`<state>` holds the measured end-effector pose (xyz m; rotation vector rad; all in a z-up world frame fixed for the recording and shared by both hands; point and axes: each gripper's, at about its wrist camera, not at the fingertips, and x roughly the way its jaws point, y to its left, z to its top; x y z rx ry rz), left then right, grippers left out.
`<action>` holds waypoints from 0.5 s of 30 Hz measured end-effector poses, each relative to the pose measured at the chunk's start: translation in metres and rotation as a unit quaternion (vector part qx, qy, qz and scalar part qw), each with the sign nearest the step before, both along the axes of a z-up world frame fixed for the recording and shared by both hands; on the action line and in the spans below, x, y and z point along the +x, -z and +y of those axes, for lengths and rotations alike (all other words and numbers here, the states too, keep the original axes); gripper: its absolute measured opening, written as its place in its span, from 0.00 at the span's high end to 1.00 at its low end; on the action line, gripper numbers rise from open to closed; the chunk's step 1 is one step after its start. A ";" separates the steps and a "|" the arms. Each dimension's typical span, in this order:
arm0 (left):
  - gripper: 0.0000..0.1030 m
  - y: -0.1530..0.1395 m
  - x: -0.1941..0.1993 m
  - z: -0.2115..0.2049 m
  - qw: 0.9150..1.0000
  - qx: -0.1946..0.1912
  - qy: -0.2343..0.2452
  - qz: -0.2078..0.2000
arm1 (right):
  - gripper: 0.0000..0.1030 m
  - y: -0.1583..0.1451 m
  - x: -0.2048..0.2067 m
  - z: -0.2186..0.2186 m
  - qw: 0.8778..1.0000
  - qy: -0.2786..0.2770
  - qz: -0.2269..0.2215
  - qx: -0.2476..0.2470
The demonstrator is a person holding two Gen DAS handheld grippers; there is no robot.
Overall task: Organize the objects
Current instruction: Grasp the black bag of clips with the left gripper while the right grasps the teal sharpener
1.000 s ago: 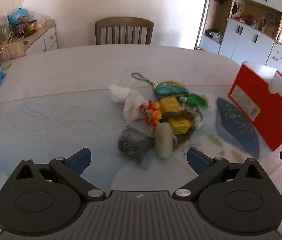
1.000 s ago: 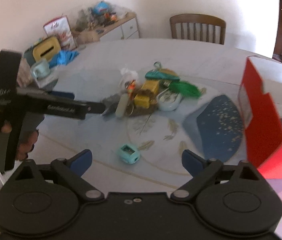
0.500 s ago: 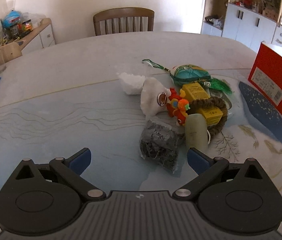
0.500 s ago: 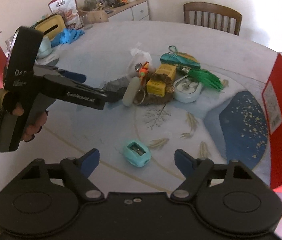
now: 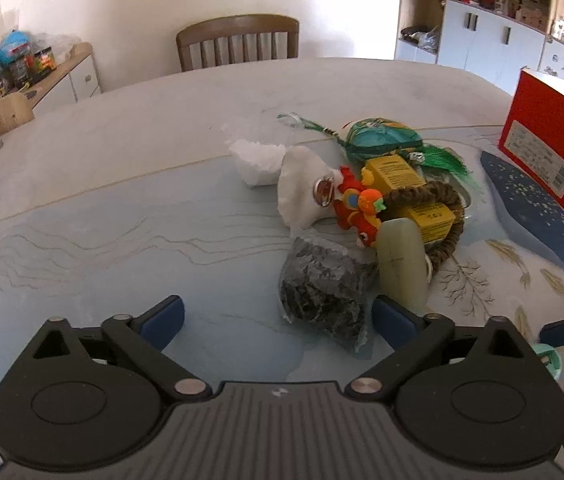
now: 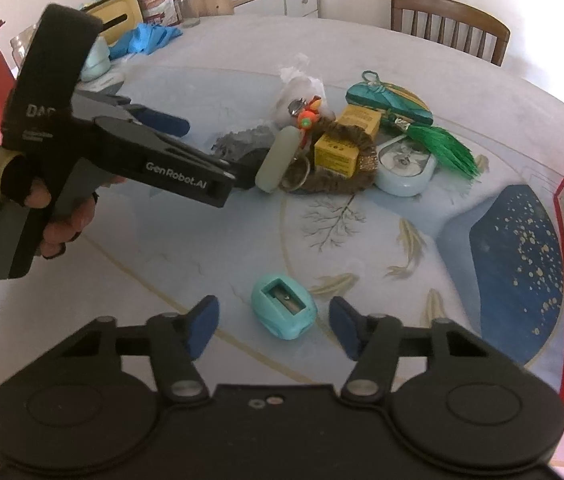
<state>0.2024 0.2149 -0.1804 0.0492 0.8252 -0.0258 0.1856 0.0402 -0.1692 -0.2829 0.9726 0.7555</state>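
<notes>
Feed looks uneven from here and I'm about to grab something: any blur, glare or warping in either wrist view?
Left wrist view: sharp on the pile; far wall blown out white; fisheye bends the table edge and red box.
Right wrist view: slightly soft, right gripper fingers smeared, its jaws having just been closing around the teal sharpener, pads not yet touching; dark corners.

Left gripper [image 5: 278, 316] open, just closing slightly, over table [image 5: 122, 208]; grey bag [image 5: 322, 280] by right finger; pile beyond; red box [image 5: 550, 152] far right.
</notes>
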 end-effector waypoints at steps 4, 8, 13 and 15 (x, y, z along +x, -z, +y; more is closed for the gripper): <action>0.18 -0.003 -0.001 -0.003 1.000 0.001 0.021 -0.007 | 0.55 0.000 -0.001 0.004 1.000 -0.010 -0.010 -0.006; 0.36 -0.006 0.003 -0.006 0.999 -0.006 0.033 -0.002 | 0.65 -0.001 0.000 0.006 1.000 -0.012 -0.009 -0.008; 0.49 -0.008 0.003 -0.012 0.999 0.001 0.043 -0.004 | 0.67 -0.002 0.000 0.005 1.000 -0.007 -0.006 -0.011; 0.56 -0.009 0.003 -0.015 0.999 0.003 0.046 -0.002 | 0.68 -0.002 0.000 0.003 1.000 -0.004 -0.002 -0.010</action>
